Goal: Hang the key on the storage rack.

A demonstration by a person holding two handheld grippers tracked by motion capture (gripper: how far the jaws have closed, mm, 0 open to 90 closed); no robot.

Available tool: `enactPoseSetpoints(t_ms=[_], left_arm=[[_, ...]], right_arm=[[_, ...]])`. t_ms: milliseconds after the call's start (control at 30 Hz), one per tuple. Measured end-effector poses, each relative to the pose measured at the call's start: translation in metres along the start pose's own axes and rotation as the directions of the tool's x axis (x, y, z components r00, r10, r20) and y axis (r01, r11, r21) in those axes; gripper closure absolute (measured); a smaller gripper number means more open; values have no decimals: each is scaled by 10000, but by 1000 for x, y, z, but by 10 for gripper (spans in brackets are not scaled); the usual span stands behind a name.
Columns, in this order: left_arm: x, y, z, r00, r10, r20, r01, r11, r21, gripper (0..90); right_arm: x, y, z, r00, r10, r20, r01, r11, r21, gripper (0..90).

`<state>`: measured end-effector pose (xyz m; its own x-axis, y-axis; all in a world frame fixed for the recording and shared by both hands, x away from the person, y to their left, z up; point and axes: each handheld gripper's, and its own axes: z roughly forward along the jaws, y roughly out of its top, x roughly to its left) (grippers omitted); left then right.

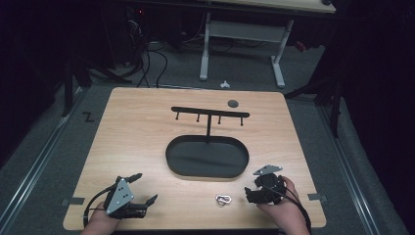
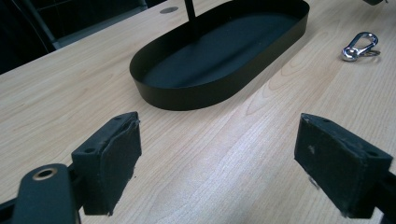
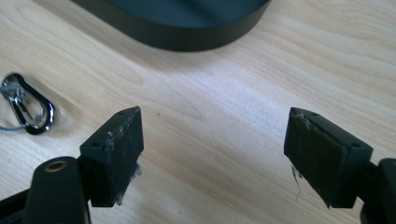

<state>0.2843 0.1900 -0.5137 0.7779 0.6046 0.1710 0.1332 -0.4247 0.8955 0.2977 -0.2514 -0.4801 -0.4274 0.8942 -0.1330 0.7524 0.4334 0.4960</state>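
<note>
Your left claw sits low at the near-left of the worktop w/ jaws spread wide and nothing between them — in the left claw view its pads frame bare wood only. Your right claw is at the near-right, also spread wide, nothing pinched; its pads stand well apart over bare wood in the right claw view.

The clip — a small silver snap hook w/ a ring on it — lies flat on the worktop near the front edge, between your two claws but much closer to the right one, just beside its tips and not touching them. In the right claw view the clip is off to the left, outside the jaws. In the left claw view it shows far right, well apart from that claw.

Behind the clip is the black oval tray, approx centre of the worktop, inside looks bare. A thin post rises from its far side to a black bar w/ four small pegs hanging down — the rack. A small dark round disc lies on the wood near the far edge, just right of the rack.
</note>
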Motion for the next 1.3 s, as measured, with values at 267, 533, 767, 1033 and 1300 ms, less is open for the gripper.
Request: enactPoseSetpoints(t_ms=[267, 533, 767, 1033, 1300], left_arm=[[-1, 0, 1, 10000, -6, 10, 6, 10000, 13, 152], [-1, 0, 0, 10000, 10, 5, -10, 10000, 79, 152], [0, 0, 1, 10000, -47, 24, 47, 10000, 36, 152], [-1, 0, 1, 10000, -6, 43, 6, 10000, 32, 152], [0, 0, 1, 10000, -3, 40, 3, 10000, 42, 152]], right_arm=[[5, 2, 2, 9995, -285, -159, 295, 9972, 687, 195], [1, 10, 0, 9978, -520, -411, 570, 9896, 1318, 193], [-7, 17, -2, 9956, -660, -668, 787, 9742, 2115, 236], [-9, 29, -3, 9911, -838, -1036, 1099, 9537, 2799, 295], [2, 37, -5, 9789, -1205, -1649, 1659, 9400, 2980, 314]])
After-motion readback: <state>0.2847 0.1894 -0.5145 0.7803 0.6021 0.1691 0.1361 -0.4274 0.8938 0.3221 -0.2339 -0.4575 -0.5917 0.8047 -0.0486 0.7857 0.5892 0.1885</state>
